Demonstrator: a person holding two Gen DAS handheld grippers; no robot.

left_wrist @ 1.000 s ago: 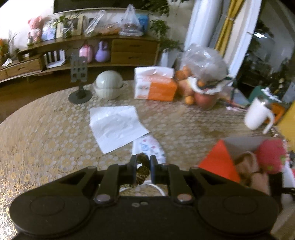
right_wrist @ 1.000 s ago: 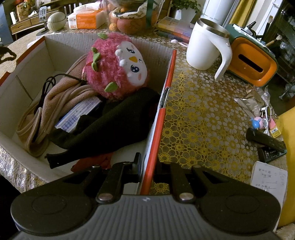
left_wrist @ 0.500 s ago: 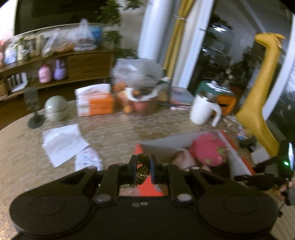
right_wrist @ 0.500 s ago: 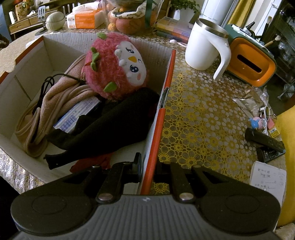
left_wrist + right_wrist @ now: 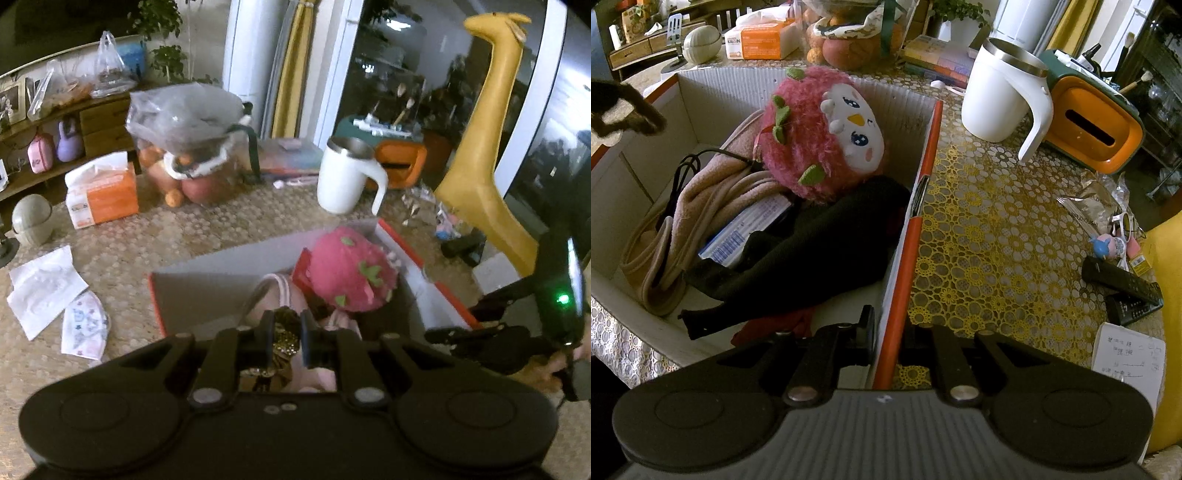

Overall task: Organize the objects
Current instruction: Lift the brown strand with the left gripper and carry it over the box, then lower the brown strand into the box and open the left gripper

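Glittery gold trinket (image 5: 282, 334) sits pinched between the pads of the left gripper (image 5: 286, 332) above the open cardboard box (image 5: 908, 236) holding a pink plush toy (image 5: 823, 136), while the right gripper (image 5: 888, 332) clamps the box's orange-edged side wall.

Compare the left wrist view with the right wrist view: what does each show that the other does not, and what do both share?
Left wrist only: a tall yellow giraffe figure, a patterned face mask, and the left claw shut on a small glittery gold item.

Right wrist only: two black remote controls, a handwritten note, and the right claw clamping the box's orange wall.

Both: the cardboard box, pink plush toy, white mug.
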